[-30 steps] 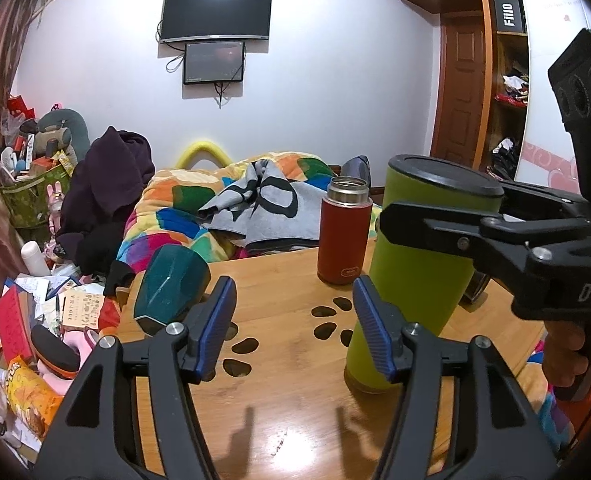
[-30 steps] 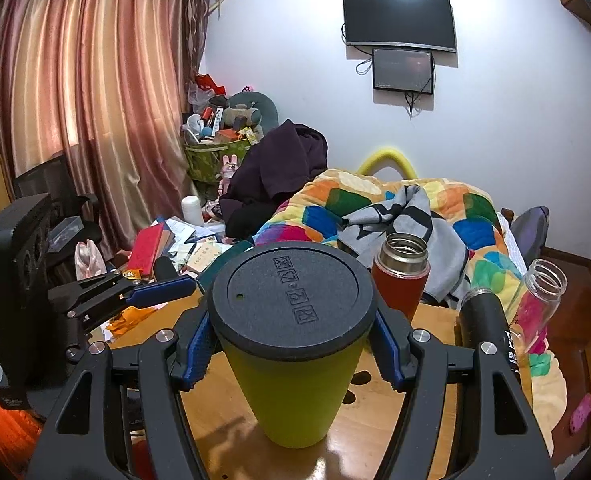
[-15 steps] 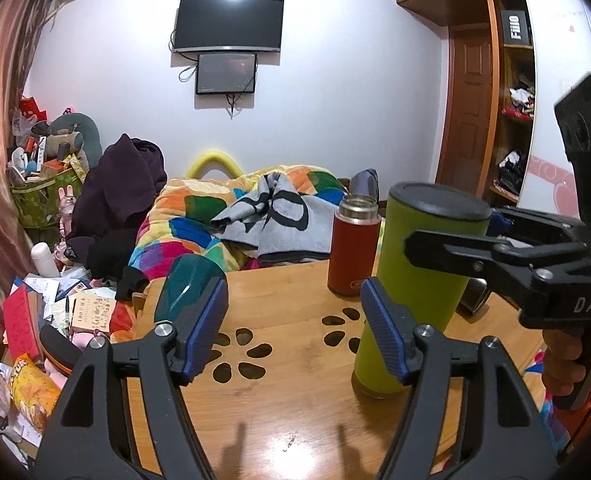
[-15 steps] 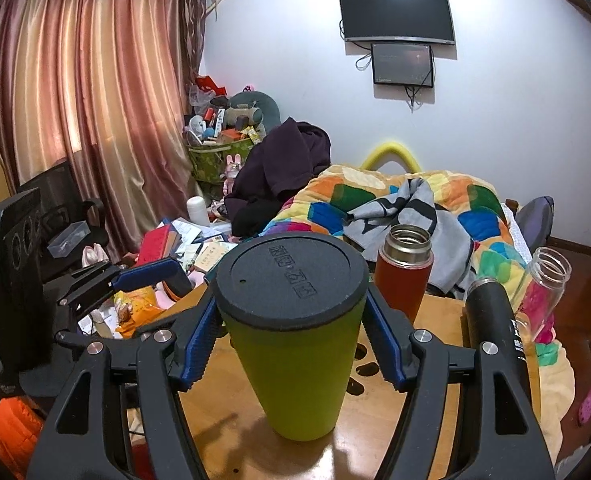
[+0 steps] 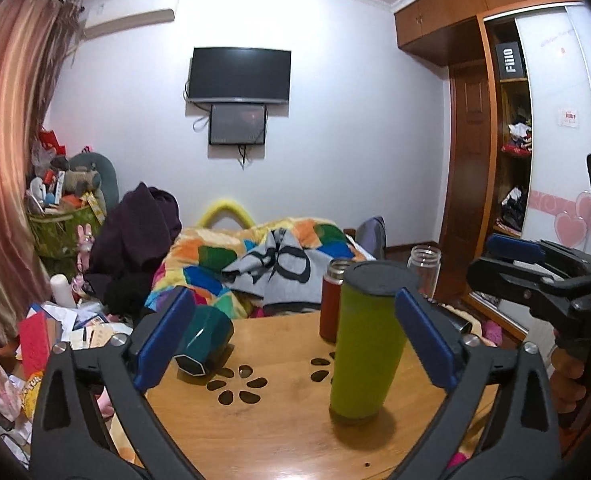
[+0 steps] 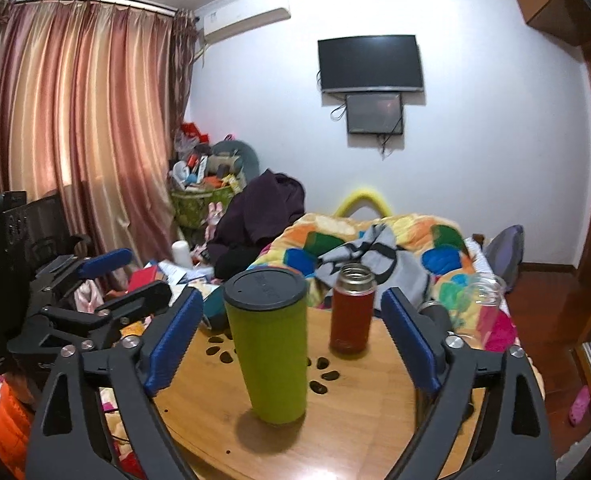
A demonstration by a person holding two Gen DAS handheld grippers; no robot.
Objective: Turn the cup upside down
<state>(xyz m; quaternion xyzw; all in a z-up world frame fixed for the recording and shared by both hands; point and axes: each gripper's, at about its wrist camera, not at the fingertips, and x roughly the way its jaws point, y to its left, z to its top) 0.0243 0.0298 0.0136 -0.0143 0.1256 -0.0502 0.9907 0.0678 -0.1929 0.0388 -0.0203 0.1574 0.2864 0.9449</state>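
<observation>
The lime-green cup [image 5: 362, 344] with a dark flat end on top stands upright on the round wooden table [image 5: 271, 432]. It also shows in the right wrist view [image 6: 270, 344]. My left gripper [image 5: 295, 344] is open and empty, drawn back from the table. My right gripper [image 6: 291, 340] is open and empty, its blue pads apart on either side of the cup without touching it. The right gripper also shows at the right edge of the left wrist view [image 5: 535, 276].
A red flask [image 6: 351, 308] stands behind the cup. A teal faceted cup [image 5: 205, 340] lies on its side at the table's left. A clear jar [image 5: 425, 268] and a black bottle [image 6: 439, 316] are at the table's right. A bed with clutter lies beyond.
My right gripper has let go of the green cup and pulled back. My left gripper has also drawn back and risen. The cup stays standing on the table.
</observation>
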